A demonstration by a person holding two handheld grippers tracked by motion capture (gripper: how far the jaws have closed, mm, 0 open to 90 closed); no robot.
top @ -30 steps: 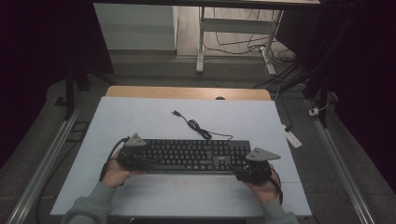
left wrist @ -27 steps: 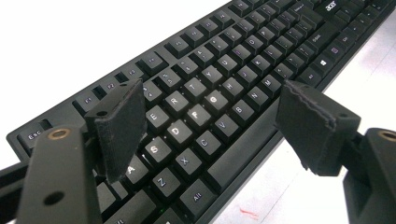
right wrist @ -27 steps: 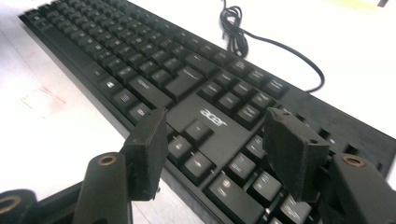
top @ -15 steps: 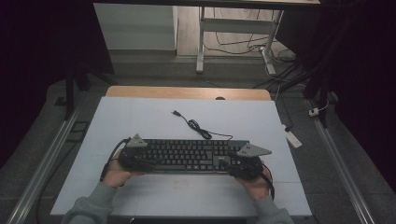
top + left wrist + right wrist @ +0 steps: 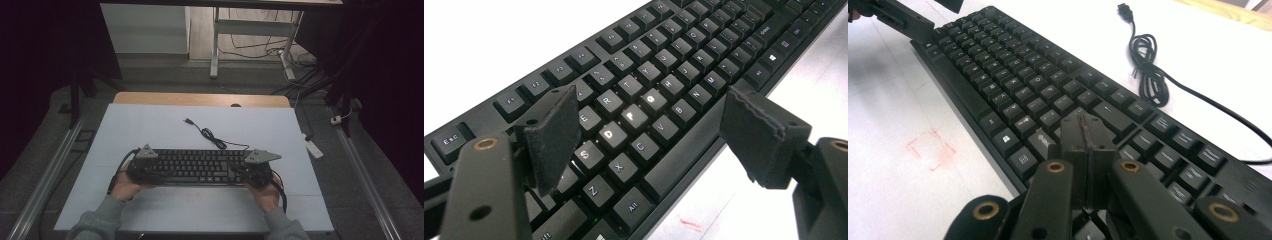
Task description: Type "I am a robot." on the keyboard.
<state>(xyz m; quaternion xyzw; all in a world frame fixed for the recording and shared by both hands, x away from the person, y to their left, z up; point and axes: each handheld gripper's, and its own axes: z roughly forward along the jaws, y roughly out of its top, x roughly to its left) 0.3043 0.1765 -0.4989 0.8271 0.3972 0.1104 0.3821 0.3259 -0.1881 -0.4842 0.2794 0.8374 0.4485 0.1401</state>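
Left tongs [image 5: 649,130] wide astride keyboard [image 5: 664,75], right tongs [image 5: 1087,131] just closed empty, cable [image 5: 1148,75] beyond.

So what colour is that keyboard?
Black, with pale lettering on the keys; the keyboard shows best in the left gripper view.

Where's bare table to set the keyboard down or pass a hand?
Free: the wide strip of table beyond the keyboard on its far left, and the near strip between keyboard and table edge. Crowded: far right of centre, where the coiled cable lies, and both keyboard ends, under the left gripper and right gripper.
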